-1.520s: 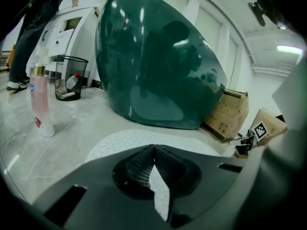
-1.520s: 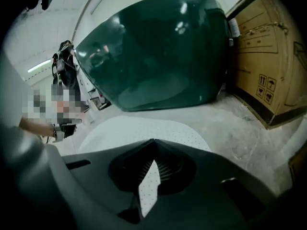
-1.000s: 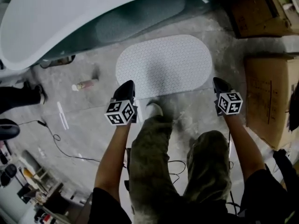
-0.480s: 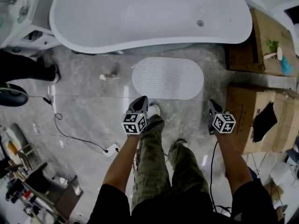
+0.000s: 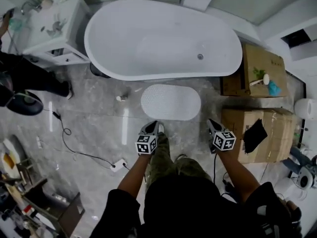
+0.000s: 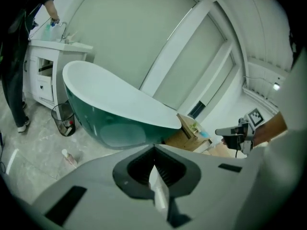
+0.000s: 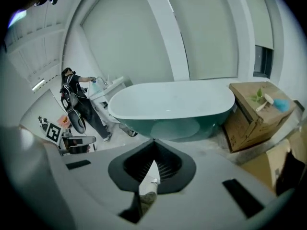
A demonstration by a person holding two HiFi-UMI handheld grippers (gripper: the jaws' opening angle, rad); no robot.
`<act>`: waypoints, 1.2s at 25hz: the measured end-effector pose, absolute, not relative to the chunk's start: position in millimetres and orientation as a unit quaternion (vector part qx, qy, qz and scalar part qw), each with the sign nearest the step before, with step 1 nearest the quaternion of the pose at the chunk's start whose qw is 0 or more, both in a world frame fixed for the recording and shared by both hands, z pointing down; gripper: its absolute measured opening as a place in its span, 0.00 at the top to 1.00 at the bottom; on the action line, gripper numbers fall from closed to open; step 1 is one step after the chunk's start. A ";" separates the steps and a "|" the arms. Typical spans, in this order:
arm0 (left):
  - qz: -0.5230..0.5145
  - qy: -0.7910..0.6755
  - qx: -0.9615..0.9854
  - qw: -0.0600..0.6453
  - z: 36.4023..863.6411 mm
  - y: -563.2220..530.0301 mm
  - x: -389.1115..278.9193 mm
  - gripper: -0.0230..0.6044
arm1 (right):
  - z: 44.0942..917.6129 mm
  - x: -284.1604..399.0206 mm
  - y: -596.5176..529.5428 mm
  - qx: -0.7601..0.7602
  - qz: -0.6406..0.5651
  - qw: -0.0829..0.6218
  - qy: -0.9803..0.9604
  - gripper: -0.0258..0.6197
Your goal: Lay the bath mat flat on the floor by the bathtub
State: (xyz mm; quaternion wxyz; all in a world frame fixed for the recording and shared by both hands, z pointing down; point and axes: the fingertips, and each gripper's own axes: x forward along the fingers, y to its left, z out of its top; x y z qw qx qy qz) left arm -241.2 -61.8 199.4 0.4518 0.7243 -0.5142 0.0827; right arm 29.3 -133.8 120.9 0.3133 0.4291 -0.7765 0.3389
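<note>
Your bath mat lies flat on the floor just beside the bathtub, so the laying looks done. Left claw and right claw are clenched empty, well apart from it; nothing needs regrasping.

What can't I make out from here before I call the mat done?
- Bath mat: too small in the head view to judge whether its edges lie fully flat; in the gripper views the left claw and right claw block it.
- Bottle beside the bathtub: too small to identify.
- Bystander: cut off by the head view's left edge.
- Items on the cardboard box: too small to name.
</note>
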 end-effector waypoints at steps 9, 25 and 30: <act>0.047 -0.501 0.780 0.373 64.7 -94.0 -249.9 0.93 | -10.3 59.1 -166.2 0.489 0.250 0.263 -0.793 0.93; 0.004 -0.618 0.759 0.205 -142.0 -211.8 -128.3 0.93 | -181.0 169.1 -283.8 0.479 0.086 0.151 -0.861 0.93; 0.003 -0.628 0.751 0.204 -167.6 -232.0 -85.0 0.93 | -202.7 203.8 -307.5 0.464 0.071 0.148 -0.871 0.93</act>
